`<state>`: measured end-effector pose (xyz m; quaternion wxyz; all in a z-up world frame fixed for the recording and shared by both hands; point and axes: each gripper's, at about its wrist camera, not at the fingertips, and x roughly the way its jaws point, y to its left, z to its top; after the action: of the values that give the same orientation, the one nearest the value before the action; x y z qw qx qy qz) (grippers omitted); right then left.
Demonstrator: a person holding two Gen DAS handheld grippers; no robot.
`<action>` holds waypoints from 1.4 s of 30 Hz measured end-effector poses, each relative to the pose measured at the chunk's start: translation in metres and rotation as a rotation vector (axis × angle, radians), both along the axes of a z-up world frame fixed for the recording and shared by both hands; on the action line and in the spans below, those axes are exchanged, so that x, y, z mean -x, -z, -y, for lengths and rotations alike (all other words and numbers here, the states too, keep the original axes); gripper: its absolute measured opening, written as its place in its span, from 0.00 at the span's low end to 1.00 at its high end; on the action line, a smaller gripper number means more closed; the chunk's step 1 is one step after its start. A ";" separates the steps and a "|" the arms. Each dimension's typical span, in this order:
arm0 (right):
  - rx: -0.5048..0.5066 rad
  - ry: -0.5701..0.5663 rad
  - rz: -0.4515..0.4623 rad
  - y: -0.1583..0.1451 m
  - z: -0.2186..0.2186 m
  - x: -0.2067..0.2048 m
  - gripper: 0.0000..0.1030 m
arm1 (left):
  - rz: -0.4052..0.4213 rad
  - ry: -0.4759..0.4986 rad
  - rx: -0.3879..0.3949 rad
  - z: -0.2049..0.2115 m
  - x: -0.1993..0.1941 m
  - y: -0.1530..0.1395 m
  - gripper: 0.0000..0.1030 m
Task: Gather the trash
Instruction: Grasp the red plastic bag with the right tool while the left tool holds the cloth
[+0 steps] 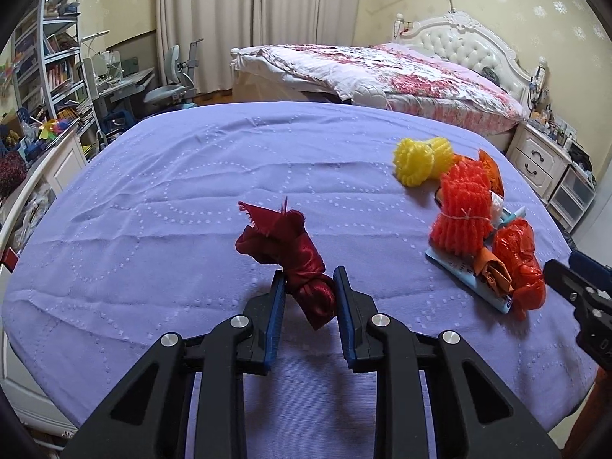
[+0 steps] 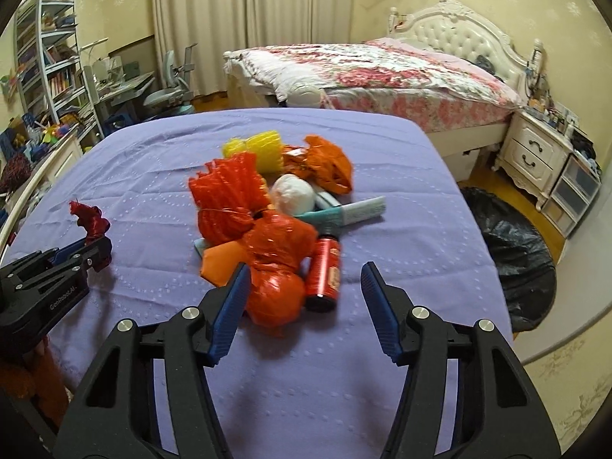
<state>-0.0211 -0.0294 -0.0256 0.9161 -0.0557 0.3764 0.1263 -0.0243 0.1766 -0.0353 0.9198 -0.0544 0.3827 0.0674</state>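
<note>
My left gripper (image 1: 309, 281) is shut on a knotted dark red cloth scrap (image 1: 294, 256), held just above the purple-covered table (image 1: 153, 191); the scrap also shows in the right wrist view (image 2: 91, 222). My right gripper (image 2: 304, 283) is open, its jaws around the near end of a trash pile: an orange plastic bag (image 2: 277, 267), a red bottle (image 2: 325, 271), an orange net (image 2: 225, 199), a yellow net (image 2: 260, 149), a white ball (image 2: 292, 193) and a teal tube (image 2: 344, 212). The pile lies at the right in the left wrist view (image 1: 470, 210).
A black trash bag (image 2: 512, 252) sits open on the floor right of the table. Behind are a bed (image 2: 382, 72), a white nightstand (image 2: 535, 153), a desk with a chair (image 1: 172, 84) and bookshelves (image 1: 49, 61).
</note>
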 end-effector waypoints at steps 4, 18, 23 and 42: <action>0.007 -0.015 -0.022 0.006 -0.011 -0.005 0.56 | 0.012 -0.009 -0.003 -0.005 0.000 0.001 0.26; -0.007 -0.024 -0.039 0.009 -0.015 -0.006 0.32 | 0.046 0.001 0.001 -0.001 0.001 -0.002 0.26; -0.029 -0.016 0.009 -0.008 -0.003 -0.001 0.32 | 0.078 0.028 0.004 0.011 0.002 -0.013 0.26; -0.043 0.250 0.102 -0.030 0.123 -0.034 0.32 | 0.156 0.307 -0.010 0.141 -0.041 -0.045 0.26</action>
<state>0.0124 -0.1522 0.0045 0.9436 0.0052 0.3307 0.0163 0.0167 0.0354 0.0098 0.9464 0.0042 0.3136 -0.0766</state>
